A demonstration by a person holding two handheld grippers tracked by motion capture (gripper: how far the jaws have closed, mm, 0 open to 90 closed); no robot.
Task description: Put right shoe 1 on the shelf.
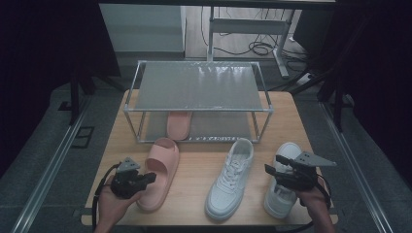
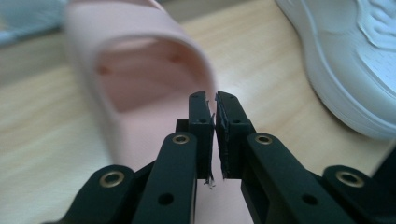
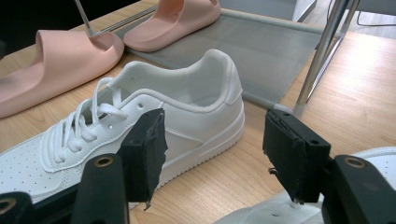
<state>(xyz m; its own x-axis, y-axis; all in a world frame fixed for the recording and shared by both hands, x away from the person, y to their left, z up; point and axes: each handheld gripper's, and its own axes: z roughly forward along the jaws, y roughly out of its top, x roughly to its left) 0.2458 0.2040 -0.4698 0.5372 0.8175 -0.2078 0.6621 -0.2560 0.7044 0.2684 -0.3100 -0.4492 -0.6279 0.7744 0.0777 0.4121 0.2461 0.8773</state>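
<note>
Two tongs (image 1: 154,177) (image 1: 273,164), two pink slippers (image 1: 159,173) (image 1: 178,124), two white sneakers (image 1: 230,178) (image 1: 283,179)

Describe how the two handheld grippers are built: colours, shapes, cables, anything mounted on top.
Both are black. The left gripper and the right gripper each carry a grey three-cornered plate on top and trail a black cable. Up close, each has two black linkage arms with brass-coloured pivot rings, ending in flat, rectangular black pads with frayed edges. No sleeves are visible on the forearms.
</note>
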